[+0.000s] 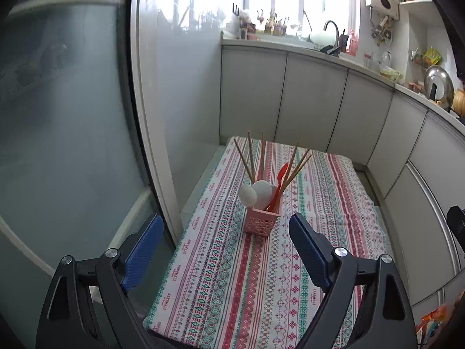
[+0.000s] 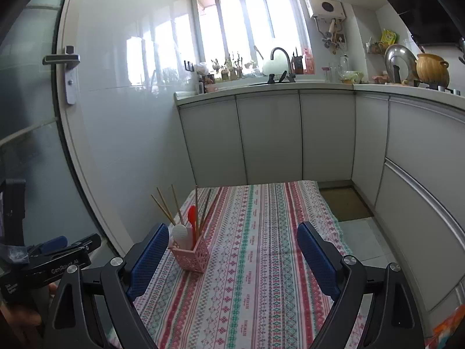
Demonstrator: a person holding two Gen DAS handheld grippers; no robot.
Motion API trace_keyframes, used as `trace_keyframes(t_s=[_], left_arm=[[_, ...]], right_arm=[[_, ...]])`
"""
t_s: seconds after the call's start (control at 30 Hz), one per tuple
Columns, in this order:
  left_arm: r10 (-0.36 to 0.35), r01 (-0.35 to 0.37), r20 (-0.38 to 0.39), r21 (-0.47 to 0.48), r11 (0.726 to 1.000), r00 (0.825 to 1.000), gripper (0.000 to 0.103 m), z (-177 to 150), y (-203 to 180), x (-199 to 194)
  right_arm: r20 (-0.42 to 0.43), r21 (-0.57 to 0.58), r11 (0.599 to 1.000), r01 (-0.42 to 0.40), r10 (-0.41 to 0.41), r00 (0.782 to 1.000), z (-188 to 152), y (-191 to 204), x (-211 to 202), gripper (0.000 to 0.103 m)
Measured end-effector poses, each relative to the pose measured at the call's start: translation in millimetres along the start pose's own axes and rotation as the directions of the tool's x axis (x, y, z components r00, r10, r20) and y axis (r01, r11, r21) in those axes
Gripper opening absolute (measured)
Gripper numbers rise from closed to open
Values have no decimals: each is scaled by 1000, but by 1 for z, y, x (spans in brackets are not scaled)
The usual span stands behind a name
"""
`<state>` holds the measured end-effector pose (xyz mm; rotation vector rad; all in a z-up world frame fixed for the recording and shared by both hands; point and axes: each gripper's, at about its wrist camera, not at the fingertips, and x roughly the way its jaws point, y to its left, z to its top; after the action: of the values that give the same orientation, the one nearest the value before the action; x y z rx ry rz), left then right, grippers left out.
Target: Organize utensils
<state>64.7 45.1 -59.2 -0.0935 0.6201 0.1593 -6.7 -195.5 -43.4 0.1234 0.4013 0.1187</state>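
Both the left claw (image 1: 225, 245) and the right claw (image 2: 232, 254) are wide open and hold nothing. The pink plastic lattice basket (image 1: 261, 221) with wooden chopsticks (image 1: 295, 165) stands on the bench (image 1: 319, 203), at 12 o'clock from the left claw.

Ahead of your left gripper (image 1: 225, 232), the basket (image 1: 261, 222) stands on the table (image 1: 232, 290), well apart from its far edge. Chopsticks (image 1: 252, 157) and spoons (image 1: 255, 193) stand upright in it. Your right gripper (image 2: 232, 247) has the basket to its left. Cabinets (image 2: 270, 136) stand behind the table.

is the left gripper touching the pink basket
Apart. The left wrist view shows the left gripper open, with tablecloth visible between its fingers and the pink basket.
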Motion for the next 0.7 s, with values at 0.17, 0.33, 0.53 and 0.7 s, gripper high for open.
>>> trace_keyframes(t_s=[0.17,0.33,0.53,0.7], left_arm=[[-21,20,30,27,999,999,96,7,-11,-58],[-30,27,60,61,998,998,101,14,-18,-107],[-40,34,64,105,994,997,103,12,-25,-141],[-56,52,35,105,993,998,103,7,-22,-152]], right_arm=[[13,-32,999,-15,15,1000,20,0,-57,91],[-30,-8,1000,-28,28,999,35,-3,-87,95],[-120,-41,998,-45,40,992,29,7,-93,101],[-191,-42,998,-51,43,981,21,12,-93,103]])
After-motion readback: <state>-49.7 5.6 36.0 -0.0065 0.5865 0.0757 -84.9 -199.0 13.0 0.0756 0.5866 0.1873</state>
